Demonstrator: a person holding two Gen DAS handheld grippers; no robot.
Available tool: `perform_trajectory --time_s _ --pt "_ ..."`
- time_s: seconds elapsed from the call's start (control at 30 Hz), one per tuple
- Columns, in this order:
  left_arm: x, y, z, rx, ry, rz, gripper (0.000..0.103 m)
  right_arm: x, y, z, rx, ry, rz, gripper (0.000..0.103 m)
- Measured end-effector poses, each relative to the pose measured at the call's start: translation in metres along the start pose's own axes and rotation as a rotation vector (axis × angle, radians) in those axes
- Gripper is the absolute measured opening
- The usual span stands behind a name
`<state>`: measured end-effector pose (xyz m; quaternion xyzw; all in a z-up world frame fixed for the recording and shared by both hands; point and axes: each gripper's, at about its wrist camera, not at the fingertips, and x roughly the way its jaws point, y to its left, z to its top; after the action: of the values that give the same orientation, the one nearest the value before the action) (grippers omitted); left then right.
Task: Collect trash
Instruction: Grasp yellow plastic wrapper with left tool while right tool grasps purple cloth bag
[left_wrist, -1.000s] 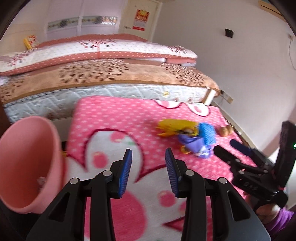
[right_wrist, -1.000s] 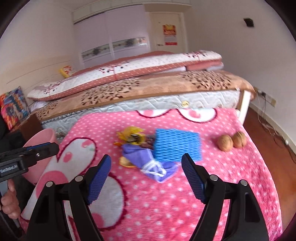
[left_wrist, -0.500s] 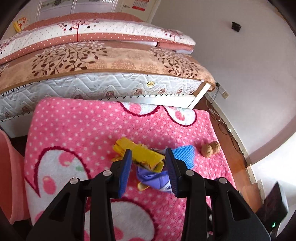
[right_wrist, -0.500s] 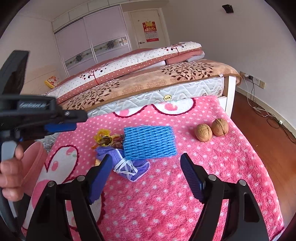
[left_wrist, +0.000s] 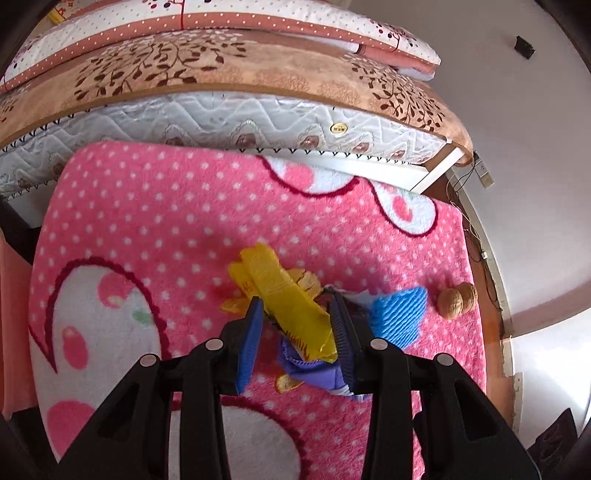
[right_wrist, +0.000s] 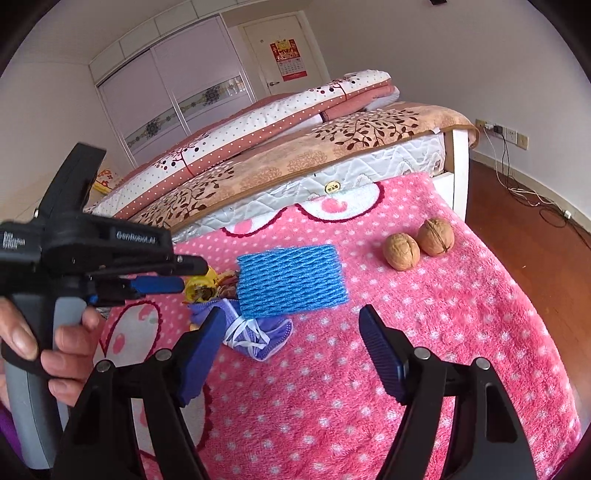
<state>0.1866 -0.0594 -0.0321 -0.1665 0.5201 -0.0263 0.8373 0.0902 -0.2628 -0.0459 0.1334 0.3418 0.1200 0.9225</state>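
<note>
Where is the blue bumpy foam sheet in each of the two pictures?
Left wrist view: the blue foam sheet sits right of centre, just right of the left tongs, with its left part hidden behind them.
Right wrist view: it lies in the middle, flat on the pink blanket, above the open right tongs.
Shared landmark: the two walnuts, to the right of the sheet in both.

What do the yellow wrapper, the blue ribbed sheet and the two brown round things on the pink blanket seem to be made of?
Yellow crinkled wrapper: thin plastic film or foil by the look, glossy, with sharp creases. Blue ribbed rectangular sheet: looks like foam netting, matte, with a woven ridged mesh. Two brown wrinkled walnuts: natural hard shell, dull, with furrows and a seam. Pink dotted blanket: fluffy fleece, apparently.
</note>
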Motion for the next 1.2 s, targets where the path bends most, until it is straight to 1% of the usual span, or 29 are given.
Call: perform_trajectory --time_s 0.1,0.13,0.17,0.3,0.43,0.5,0.6,0.7,0.87,1.0,1.1,1.2 --pt "0.002 0.008 -0.006 -0.004 0.017 -0.023 0.037 0.001 -0.002 0.000 0.005 0.006 0.005 0.073" --pt "0.002 0.009 -0.008 -0.006 0.019 -0.032 0.033 0.001 -0.001 0.000 0.005 0.007 0.005 0.073" --pt "0.002 0.011 -0.009 -0.006 0.020 -0.040 0.022 0.001 -0.001 0.000 0.004 0.008 0.005 0.073" --pt "-0.007 0.018 -0.014 -0.011 -0.023 -0.078 0.014 0.001 0.000 0.000 0.004 0.008 0.002 0.073" --pt "-0.026 0.025 -0.020 0.019 -0.090 -0.087 0.014 0.005 0.000 0.000 0.002 0.023 0.001 0.073" --pt "-0.035 0.031 -0.027 0.032 -0.117 -0.087 0.014 0.008 0.000 0.000 0.002 0.033 0.001 0.071" --pt "-0.044 0.039 -0.038 0.061 -0.157 -0.070 0.014 0.013 0.000 0.000 -0.001 0.054 0.007 0.070" --pt "-0.053 0.049 -0.050 0.083 -0.187 -0.060 0.014 0.023 0.002 0.000 -0.009 0.093 0.027 0.070" --pt "-0.066 0.063 -0.064 0.098 -0.214 -0.056 0.014 0.050 0.005 0.004 0.006 0.182 0.064 0.070" --pt "-0.072 0.076 -0.071 0.091 -0.225 -0.057 0.014 0.065 0.006 0.010 0.039 0.214 0.074 0.070" --pt "-0.075 0.087 -0.076 0.067 -0.226 -0.063 0.014 0.073 0.010 0.009 0.025 0.235 0.065 0.069" --pt "-0.077 0.094 -0.079 0.052 -0.228 -0.067 0.014 0.072 0.013 0.004 0.014 0.226 0.084 0.058"
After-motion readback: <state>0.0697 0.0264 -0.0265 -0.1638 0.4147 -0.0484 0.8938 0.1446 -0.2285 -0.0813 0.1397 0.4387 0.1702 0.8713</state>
